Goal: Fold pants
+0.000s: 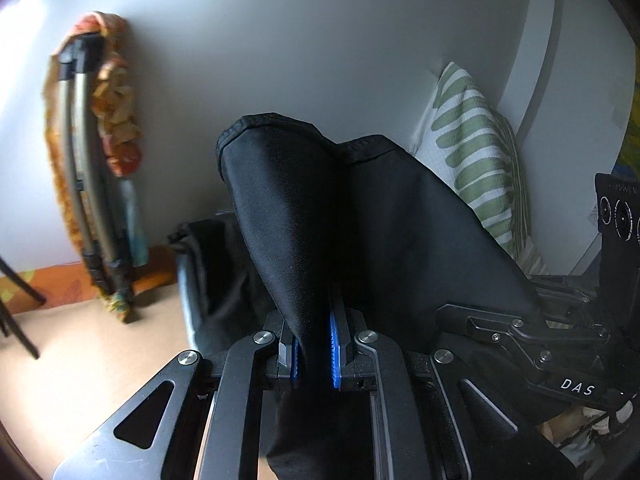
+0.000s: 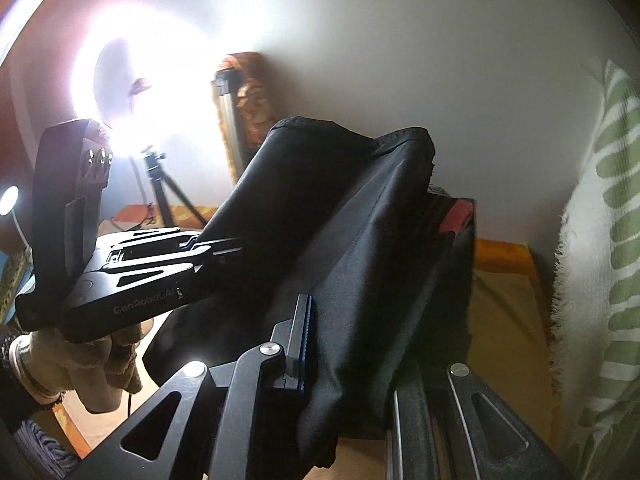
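You hold the pants (image 1: 360,216) aloft, left gripper (image 1: 316,356) and right gripper (image 2: 340,344) each clamping fabric, so hems align.

Plain white wall (image 1: 320,40). Folded tripod (image 1: 86,184) leans against it, draped in patterned cloth. Ring light (image 2: 132,80) glares. Green-striped pillow (image 1: 476,152) right.

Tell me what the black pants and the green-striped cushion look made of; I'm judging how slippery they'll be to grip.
Black pants: seemingly a smooth, thin synthetic weave with a faint sheen; they drape softly and show a stitched hem. Likely somewhat slippery.
Green-striped cushion: looks like matte, textured woven cotton; the right wrist view shows a frayed white fringe along its edge, so probably grippier.
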`<action>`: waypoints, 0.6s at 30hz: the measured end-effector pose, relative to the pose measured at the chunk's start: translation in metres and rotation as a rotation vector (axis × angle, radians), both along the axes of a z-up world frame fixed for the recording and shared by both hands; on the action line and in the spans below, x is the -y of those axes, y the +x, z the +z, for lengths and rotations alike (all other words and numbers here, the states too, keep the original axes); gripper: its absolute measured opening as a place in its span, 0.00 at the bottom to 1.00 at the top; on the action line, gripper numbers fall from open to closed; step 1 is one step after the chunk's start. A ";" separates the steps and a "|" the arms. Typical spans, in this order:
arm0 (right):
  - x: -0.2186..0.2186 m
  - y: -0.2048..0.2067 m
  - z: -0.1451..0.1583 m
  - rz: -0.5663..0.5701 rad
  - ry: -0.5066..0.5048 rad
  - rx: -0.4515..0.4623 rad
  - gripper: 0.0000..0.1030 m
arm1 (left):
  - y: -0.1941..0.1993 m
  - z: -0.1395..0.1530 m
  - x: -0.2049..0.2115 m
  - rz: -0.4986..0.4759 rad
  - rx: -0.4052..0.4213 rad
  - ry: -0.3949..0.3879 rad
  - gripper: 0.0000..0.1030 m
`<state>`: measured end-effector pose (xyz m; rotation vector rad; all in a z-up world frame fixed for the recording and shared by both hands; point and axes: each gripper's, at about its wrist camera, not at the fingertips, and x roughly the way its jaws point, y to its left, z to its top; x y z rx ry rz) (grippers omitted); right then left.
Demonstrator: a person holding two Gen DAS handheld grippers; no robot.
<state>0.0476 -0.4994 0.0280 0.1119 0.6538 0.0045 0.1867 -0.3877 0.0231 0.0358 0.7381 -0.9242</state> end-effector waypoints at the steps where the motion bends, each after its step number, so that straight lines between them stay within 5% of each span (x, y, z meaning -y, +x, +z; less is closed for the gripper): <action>1: 0.005 0.003 -0.002 -0.005 0.003 -0.003 0.13 | 0.002 -0.002 0.006 -0.001 0.000 0.004 0.09; 18: 0.071 0.030 -0.044 -0.038 0.171 -0.056 0.14 | 0.019 -0.028 0.045 -0.004 -0.023 0.082 0.09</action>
